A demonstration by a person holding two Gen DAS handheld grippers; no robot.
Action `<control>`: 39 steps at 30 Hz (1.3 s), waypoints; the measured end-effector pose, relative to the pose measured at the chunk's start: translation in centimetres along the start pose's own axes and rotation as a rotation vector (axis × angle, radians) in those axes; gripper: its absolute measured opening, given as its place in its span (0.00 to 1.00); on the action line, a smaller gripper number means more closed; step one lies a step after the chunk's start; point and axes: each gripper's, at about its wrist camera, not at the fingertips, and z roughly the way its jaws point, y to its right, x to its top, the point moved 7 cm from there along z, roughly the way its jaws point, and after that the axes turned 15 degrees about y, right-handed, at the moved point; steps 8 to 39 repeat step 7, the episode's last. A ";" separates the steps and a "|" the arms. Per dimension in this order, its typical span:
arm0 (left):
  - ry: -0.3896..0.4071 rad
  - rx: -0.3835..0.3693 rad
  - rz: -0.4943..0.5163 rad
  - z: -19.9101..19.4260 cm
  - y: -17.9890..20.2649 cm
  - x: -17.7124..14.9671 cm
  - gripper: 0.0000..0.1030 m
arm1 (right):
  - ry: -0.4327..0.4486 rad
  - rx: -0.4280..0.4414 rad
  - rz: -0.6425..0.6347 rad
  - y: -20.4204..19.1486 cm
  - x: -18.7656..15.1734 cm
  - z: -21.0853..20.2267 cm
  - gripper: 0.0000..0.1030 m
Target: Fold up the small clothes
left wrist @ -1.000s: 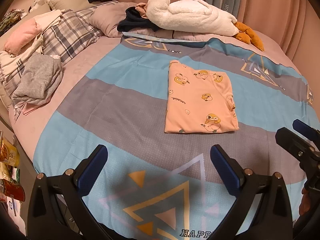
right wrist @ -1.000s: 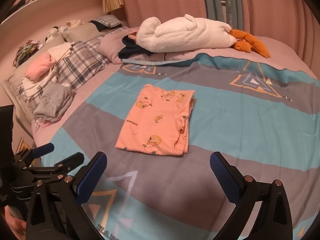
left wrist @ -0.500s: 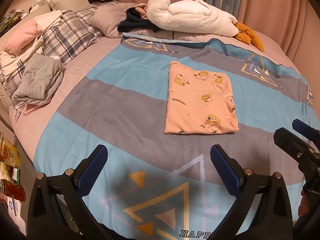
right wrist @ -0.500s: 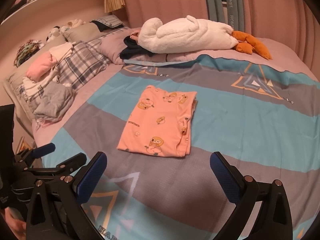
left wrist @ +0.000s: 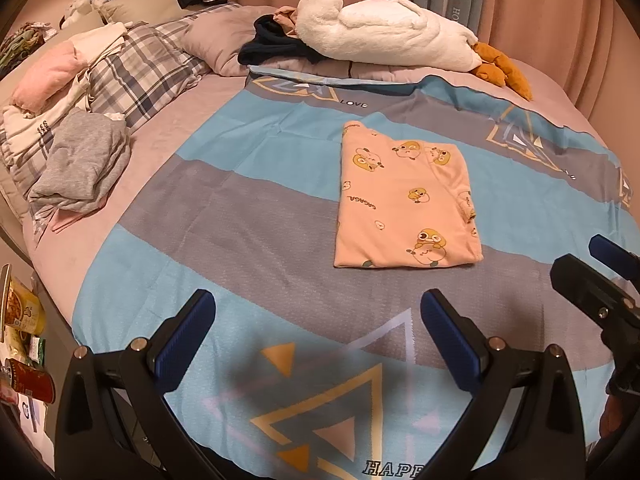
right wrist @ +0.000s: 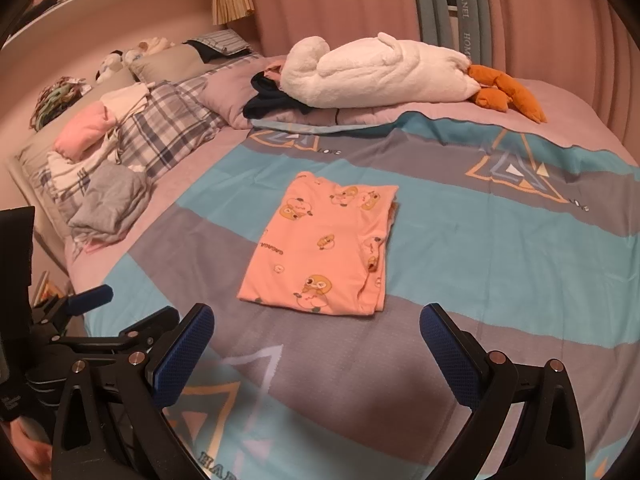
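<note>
Garment: pink printed garment, folded into a flat rectangle, lies on the bed's striped cover, ahead of both tools and touching neither.
Left tool: fingers spread wide apart, empty, hovering over the cover short of the garment's near edge.
Right tool: fingers likewise apart, empty, near the left tool.
Far side: white plush toy beyond the garment; grey clothes off to the left.

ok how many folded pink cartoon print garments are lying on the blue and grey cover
1. The pink cartoon print garment lies folded flat in the middle of the blue and grey cover, ahead of both open grippers. More clothes sit piled by the pillows, off the cover.
</note>
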 end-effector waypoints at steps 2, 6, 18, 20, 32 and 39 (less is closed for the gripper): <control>-0.002 -0.001 -0.004 0.0 -0.1 0.0 1.00 | 0.000 0.003 -0.001 -0.1 0.0 0.0 0.99; -0.002 0.001 -0.004 0.0 -0.2 -0.1 1.00 | 0.000 0.004 -0.002 -0.1 0.0 0.0 0.99; -0.002 0.002 -0.002 0.0 -0.2 -0.1 1.00 | 0.000 0.003 -0.001 -0.1 0.0 0.0 0.99; -0.002 0.002 -0.002 0.0 -0.2 -0.1 1.00 | 0.000 0.003 -0.001 -0.1 0.0 0.0 0.99; -0.002 0.002 -0.002 0.0 -0.2 -0.1 1.00 | 0.000 0.003 -0.001 -0.1 0.0 0.0 0.99; -0.002 0.002 -0.002 0.0 -0.2 -0.1 1.00 | 0.000 0.003 -0.001 -0.1 0.0 0.0 0.99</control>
